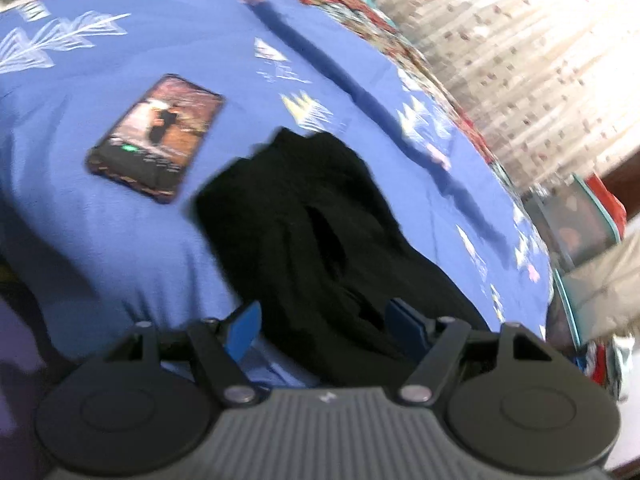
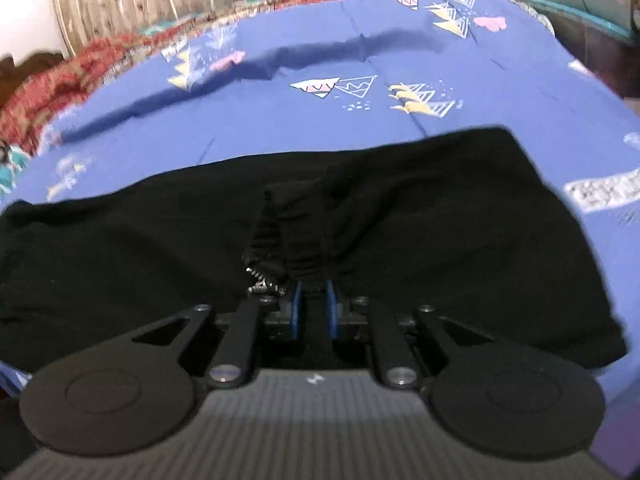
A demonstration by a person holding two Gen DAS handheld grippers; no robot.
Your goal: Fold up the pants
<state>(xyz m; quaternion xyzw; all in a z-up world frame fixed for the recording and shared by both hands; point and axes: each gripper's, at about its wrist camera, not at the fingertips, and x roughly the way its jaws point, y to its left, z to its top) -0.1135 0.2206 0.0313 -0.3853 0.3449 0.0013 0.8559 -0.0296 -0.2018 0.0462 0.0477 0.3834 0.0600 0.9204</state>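
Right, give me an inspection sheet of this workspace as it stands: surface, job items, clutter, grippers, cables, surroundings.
Surface: blue patterned bedsheet, a long crease across it.
Job's things: black pants lying spread on the sheet, bunched at the middle.
Clutter: smartphone with lit screen, on the sheet beside the pants, apart from them.
Grippers: left gripper open, jaws wide over the pants' edge, no cloth pinched; right gripper nearly closed on a fold of the pants.
Cables: nothing seen.
Surroundings: patterned curtain; red floral blanket at the bed's edge.
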